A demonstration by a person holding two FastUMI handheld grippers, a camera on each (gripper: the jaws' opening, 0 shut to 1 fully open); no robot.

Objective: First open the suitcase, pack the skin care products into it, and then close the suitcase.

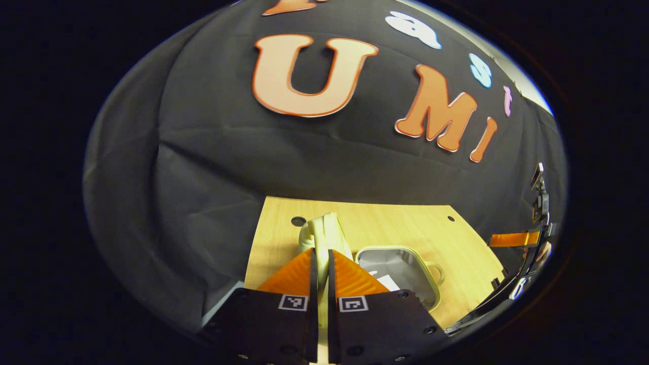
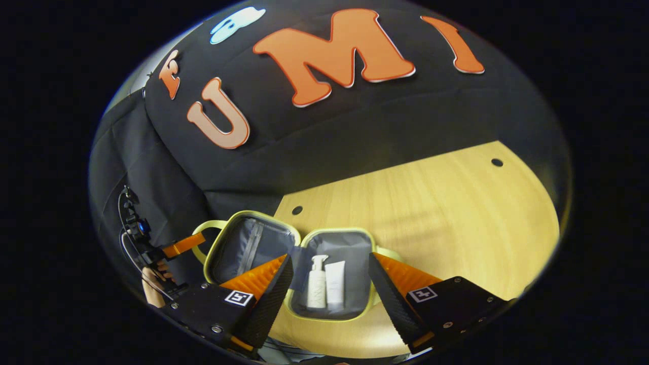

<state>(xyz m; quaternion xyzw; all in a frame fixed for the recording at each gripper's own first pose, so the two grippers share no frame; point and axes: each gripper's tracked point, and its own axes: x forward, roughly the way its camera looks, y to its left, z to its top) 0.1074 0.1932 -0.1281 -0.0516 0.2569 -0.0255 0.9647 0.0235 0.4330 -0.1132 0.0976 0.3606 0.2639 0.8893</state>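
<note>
Now we see the pale green hard-shell suitcase (image 2: pixel 294 263) lying open on the light wooden table (image 2: pixel 431 203). Our left gripper (image 1: pixel 320 258) pinches its raised lid edge; our right gripper (image 2: pixel 329 284) hangs spread over a white pump bottle (image 2: pixel 317 284) and white tube (image 2: pixel 335 284).

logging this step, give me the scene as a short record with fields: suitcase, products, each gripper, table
suitcase: suitcase open flat on the table, both halves showing grey lining
products: pump bottle and tube lying side by side in the suitcase's right half
left gripper: left gripper shut on the raised edge of the lid
right gripper: right gripper open, above the products, touching neither
table: wooden table
</note>
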